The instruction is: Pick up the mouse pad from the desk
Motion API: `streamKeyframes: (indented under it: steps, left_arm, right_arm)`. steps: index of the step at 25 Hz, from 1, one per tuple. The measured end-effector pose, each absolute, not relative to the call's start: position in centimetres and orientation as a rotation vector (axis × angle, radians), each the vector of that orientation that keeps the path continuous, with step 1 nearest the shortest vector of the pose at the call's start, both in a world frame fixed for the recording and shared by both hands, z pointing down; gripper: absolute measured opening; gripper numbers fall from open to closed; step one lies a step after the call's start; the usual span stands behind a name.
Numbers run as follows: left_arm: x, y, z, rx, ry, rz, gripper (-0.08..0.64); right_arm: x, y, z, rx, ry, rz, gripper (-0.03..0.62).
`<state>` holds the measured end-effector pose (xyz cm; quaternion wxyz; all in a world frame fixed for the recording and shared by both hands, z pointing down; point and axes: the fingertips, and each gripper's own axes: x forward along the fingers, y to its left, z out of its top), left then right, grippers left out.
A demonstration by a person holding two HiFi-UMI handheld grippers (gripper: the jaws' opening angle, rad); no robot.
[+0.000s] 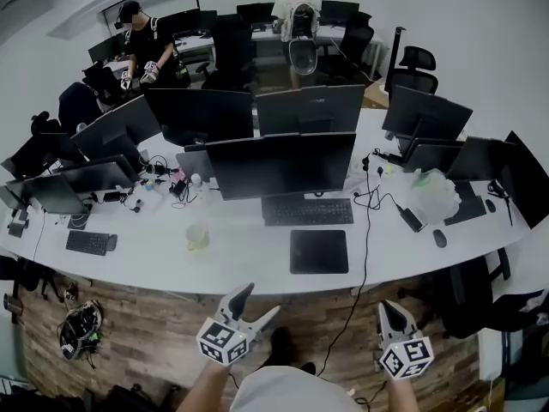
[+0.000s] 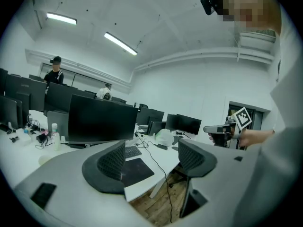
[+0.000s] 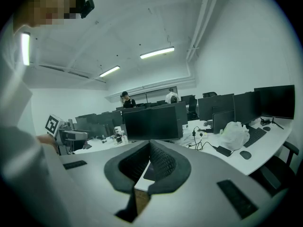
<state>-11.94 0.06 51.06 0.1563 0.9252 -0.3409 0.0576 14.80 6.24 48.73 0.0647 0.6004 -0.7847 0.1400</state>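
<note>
The black mouse pad [image 1: 318, 251] lies flat on the white desk [image 1: 249, 260], just in front of a black keyboard [image 1: 307, 211]. Both grippers hover over the wooden floor, short of the desk's near edge. My left gripper [image 1: 256, 305] stands open with nothing between its fingers. In the left gripper view the mouse pad [image 2: 137, 168] shows ahead through the gap of that gripper [image 2: 151, 159]. My right gripper [image 1: 395, 314] is to the right of the pad. In the right gripper view the right gripper [image 3: 149, 148] has its jaws shut together and holds nothing.
A black cable [image 1: 364, 256] hangs off the desk edge right of the pad. A yellow cup [image 1: 197, 237] stands to its left, with a mouse [image 1: 439, 238] and a plastic bag [image 1: 433, 194] to the right. Monitors [image 1: 281, 163] line the desk. A chair [image 1: 467, 303] is at right. Two people stand far back.
</note>
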Motion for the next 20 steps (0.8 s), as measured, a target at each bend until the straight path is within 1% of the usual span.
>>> streamKeyframes:
  steps: [8,20]
  left_arm:
    - [-13.0,-5.8,50.9,2.671,-0.895,0.142,0.367]
    - [-13.0,-10.2,51.7,2.692,-0.800,0.150,0.365]
  right_arm:
    - [13.3,2.2,49.1,1.868,-2.302,0.436,0.011]
    - [12.8,-0.7,49.1,1.952,-2.230,0.432,0.011]
